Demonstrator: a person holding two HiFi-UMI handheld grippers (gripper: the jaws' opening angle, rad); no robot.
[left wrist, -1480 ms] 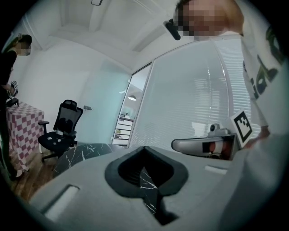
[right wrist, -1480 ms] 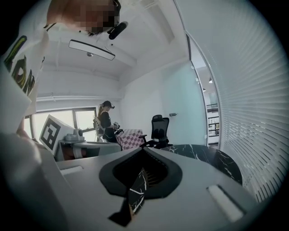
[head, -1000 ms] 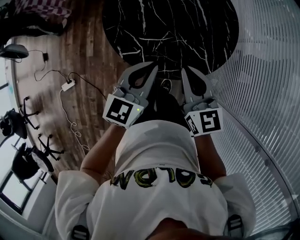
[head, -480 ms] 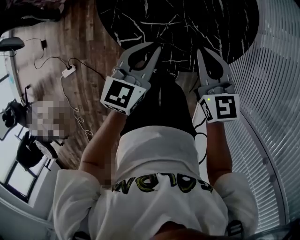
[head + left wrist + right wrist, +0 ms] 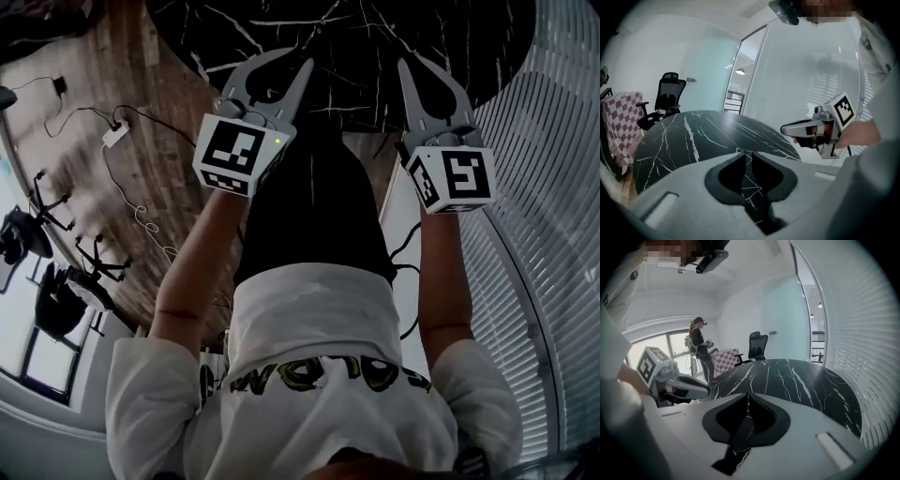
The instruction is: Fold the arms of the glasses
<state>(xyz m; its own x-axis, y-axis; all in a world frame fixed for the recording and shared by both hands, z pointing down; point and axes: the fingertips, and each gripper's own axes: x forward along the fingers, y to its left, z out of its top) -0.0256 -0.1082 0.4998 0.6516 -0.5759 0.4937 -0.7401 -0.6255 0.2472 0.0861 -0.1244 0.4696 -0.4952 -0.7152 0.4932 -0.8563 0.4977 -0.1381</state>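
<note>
Black marble table (image 5: pixel 375 37), wood floor (image 5: pixel 141 159) beside it. I held the left gripper (image 5: pixel 307 66) and the right gripper (image 5: pixel 405 64) at the table's near edge. The left jaws were pressed together. The right jaws had just begun opening, tips barely parted, nothing between them. I couldn't tell where the glasses lay.

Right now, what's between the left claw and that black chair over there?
Only the black marble table, and that stretch of it is bare. The left gripper view shows it running from the left claw across to the chair.

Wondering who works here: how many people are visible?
2: the person wearing the camera, seen from above, and a second person standing beyond the black table. Others may be hidden.
</note>
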